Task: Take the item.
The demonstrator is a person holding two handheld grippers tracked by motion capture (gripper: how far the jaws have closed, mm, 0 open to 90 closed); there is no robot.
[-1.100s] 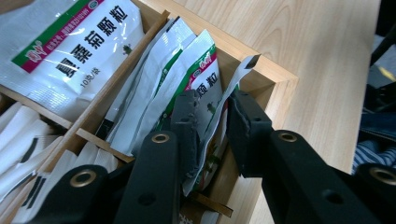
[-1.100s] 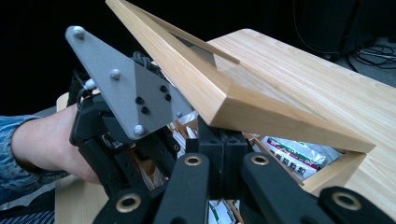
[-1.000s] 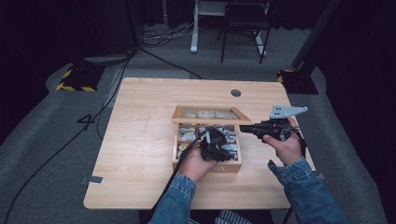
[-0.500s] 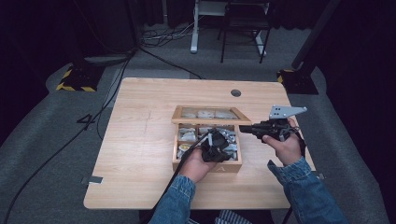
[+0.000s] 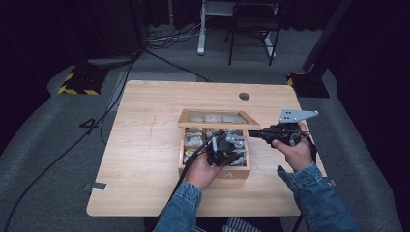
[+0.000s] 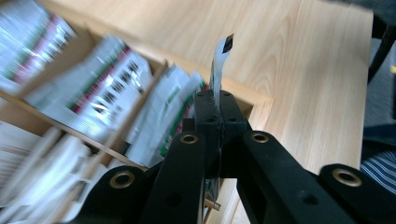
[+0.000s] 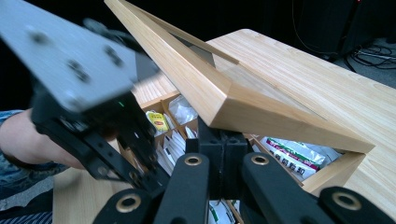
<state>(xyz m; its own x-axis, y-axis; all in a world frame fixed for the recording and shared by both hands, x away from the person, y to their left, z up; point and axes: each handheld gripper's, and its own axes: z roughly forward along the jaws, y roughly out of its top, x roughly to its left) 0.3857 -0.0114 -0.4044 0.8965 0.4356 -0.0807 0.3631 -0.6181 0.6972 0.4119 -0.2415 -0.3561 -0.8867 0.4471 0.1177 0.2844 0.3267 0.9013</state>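
Left claw lifts a packet from the box

Left claw (image 5: 223,145) sits over the wooden box (image 5: 214,170) on the bench (image 5: 145,145); right claw (image 5: 256,133) is beside the lid (image 5: 212,124). Left claw (image 6: 219,100) pinches a thin packet (image 6: 219,60) above the box (image 6: 252,100). Right claw (image 7: 222,140), closed empty, touches the lid (image 7: 219,98).

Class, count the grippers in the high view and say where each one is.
2. The left gripper is over the open box; the right gripper is at the box's right side, under the lid's edge.

studio/lab: dark curtains, floor cables (image 5: 63,150), hazard-taped stand base (image 5: 77,83).
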